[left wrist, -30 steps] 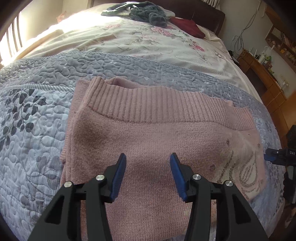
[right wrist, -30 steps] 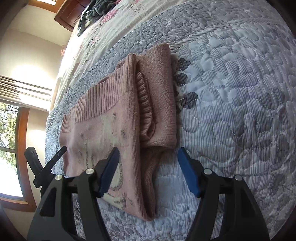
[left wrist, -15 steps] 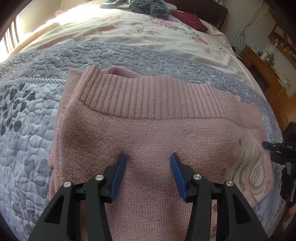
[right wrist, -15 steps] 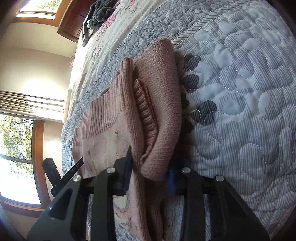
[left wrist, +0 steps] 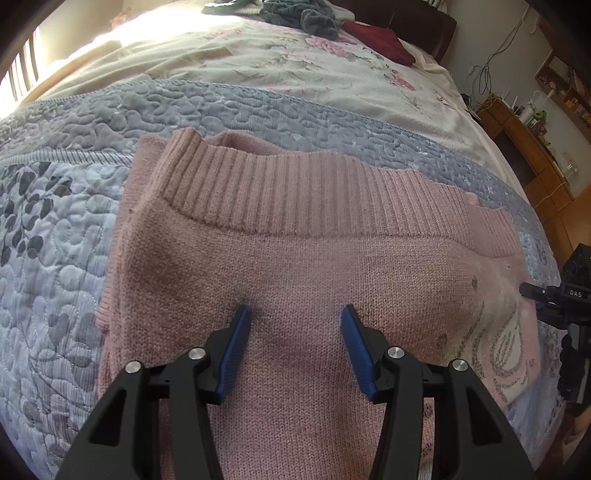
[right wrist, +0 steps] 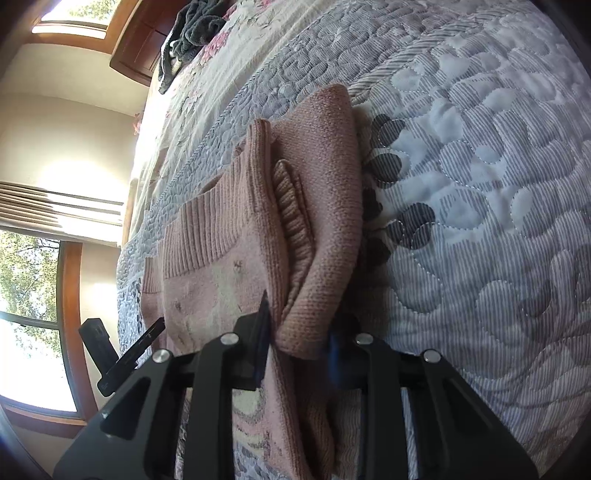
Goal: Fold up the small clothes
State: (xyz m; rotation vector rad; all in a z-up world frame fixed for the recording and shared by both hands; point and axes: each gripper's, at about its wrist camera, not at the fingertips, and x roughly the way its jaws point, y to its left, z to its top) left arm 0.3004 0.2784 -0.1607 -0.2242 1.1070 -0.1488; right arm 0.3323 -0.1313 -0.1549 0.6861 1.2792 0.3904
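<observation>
A pink knitted sweater [left wrist: 295, 280] is seen lying partly folded on a grey-blue quilted bedspread [left wrist: 55, 258] that covers the near part of a bed; a floral cover [left wrist: 295, 74] lies beyond it, with a heap of dark clothes [left wrist: 295, 14] and a dark red garment [left wrist: 380, 40] at the far end. In the left wrist view, the left tongs [left wrist: 295, 328] are shown released, their blue pads spread apart over the middle of the sweater's body, below the wide ribbed band [left wrist: 314, 192]; whether the tips touch the knit cannot be told. At the right edge of that view, the black frame of the other tool can be made out beside the sweater's pale decorated panel [left wrist: 506, 343]. In the right wrist view, the right tongs [right wrist: 295, 343] are shown clenched on a thick folded edge of the sweater [right wrist: 314, 240], where a sleeve with a ribbed cuff [right wrist: 291, 206] has been turned in over the body. The knit is judged to be soft, light and limp: it is likely to sag and stretch where it is lifted, and stacked layers may slide apart. Hold is best taken at folded edges or the ribbed band, through every layer at once, with the cloth lifted low and evenly from both sides so that the fold is kept square.
</observation>
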